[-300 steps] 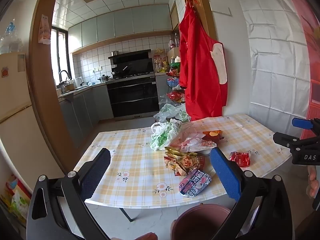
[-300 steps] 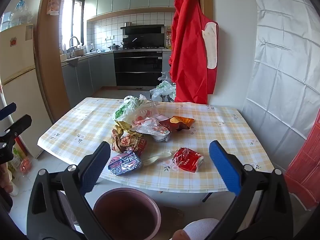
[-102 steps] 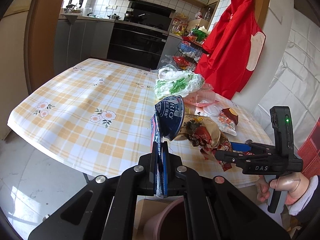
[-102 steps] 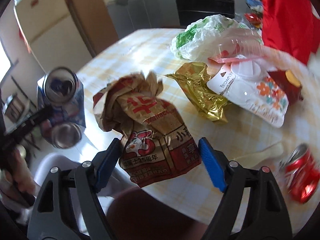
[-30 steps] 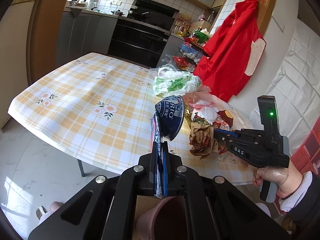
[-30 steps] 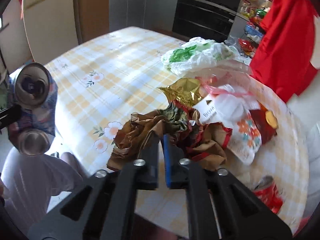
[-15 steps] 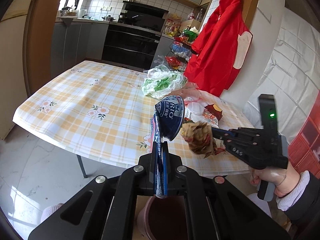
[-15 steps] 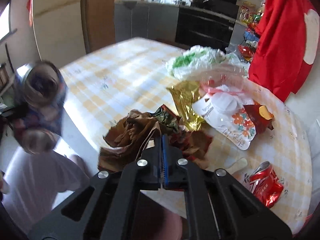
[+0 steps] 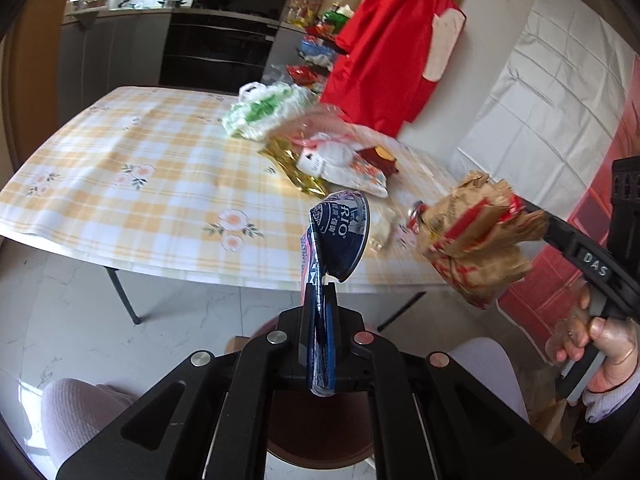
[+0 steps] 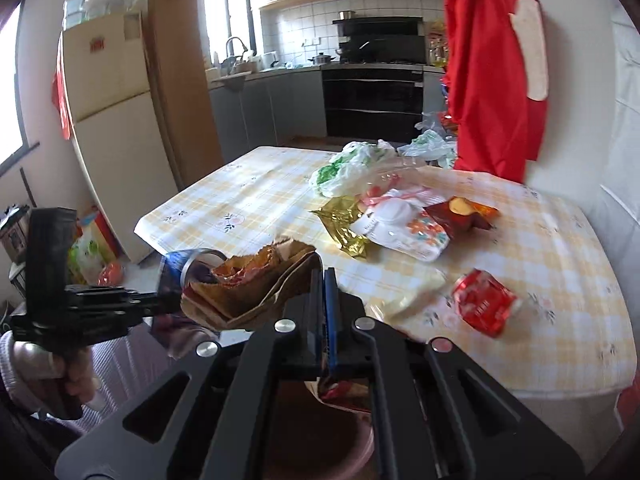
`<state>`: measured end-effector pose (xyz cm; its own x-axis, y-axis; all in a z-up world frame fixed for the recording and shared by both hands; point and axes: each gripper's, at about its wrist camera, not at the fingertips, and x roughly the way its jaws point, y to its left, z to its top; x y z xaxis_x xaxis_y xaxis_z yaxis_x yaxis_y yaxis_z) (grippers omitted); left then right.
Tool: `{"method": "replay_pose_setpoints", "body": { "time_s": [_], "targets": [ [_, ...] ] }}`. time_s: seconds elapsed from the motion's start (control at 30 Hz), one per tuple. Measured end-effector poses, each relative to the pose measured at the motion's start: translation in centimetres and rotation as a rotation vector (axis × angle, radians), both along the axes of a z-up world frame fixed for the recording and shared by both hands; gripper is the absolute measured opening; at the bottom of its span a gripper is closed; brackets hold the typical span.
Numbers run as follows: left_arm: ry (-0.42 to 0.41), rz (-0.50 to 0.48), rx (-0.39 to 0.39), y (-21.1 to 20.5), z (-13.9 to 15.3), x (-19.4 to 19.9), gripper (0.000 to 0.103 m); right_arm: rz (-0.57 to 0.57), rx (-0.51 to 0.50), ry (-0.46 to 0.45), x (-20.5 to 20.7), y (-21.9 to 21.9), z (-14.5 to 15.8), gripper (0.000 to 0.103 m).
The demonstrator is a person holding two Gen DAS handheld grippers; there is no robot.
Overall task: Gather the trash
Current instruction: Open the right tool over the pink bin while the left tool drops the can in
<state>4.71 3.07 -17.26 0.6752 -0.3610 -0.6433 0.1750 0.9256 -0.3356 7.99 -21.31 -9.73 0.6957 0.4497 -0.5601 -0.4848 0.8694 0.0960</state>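
Left gripper (image 9: 320,300) is sitting at bottom centre of the left wrist view, jaws clenched on a flattened blue can (image 9: 338,236); the can is standing up out of the fingertips toward mid-frame, its crushed end flaring to the right. Right gripper (image 10: 325,280) is occupying bottom centre of the right wrist view, jaws pinched tight on a crumpled brown paper bag (image 10: 248,292), which is bulging up and to the left of the fingertips, with a torn red scrap hanging below them.

Going largest to smallest:
- Table (image 10: 248,200) with yellow check cloth is filling mid-frame in both views, beyond both grippers.
- Brown bin (image 9: 320,432) is lying at bottom centre of the left wrist view, directly under the left gripper and can; in the right wrist view its rim is showing under the right gripper.
- Green-and-white plastic bag (image 10: 344,172) is lying at the far centre of the table.
- White floral packet (image 10: 404,228) is lying right of centre, touching a gold foil wrapper (image 10: 344,224) on its left.
- Dark red wrapper (image 10: 464,216) is sitting just right of the packet.
- Crushed red can (image 10: 484,302) is lying near the table's near edge, at right of the right gripper.

In the left wrist view the paper bag is hanging at mid-right, off the table edge, level with the blue can and just apart from it.
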Motion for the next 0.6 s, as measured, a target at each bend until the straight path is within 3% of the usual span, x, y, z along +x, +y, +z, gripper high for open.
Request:
{"method": "replay_pose_setpoints", "body": {
  "time_s": [0.3,0.57,0.6],
  "targets": [
    [0.006,0.011,0.041,-1.6,0.2,0.8,0.005,0.058,0.073,0.161,-0.4,-0.8,-4.8,0.006],
    [0.028,-0.024,0.088,-2.6,-0.5,0.8,0.005,0.029,0.098,0.151,0.0,-0.7,-5.5,0.042],
    [0.031,-0.033,0.093,-2.8,-0.6,0.7,0.005,0.014,0.101,0.147,0.1,-1.0,-5.3,0.051]
  ]
}}
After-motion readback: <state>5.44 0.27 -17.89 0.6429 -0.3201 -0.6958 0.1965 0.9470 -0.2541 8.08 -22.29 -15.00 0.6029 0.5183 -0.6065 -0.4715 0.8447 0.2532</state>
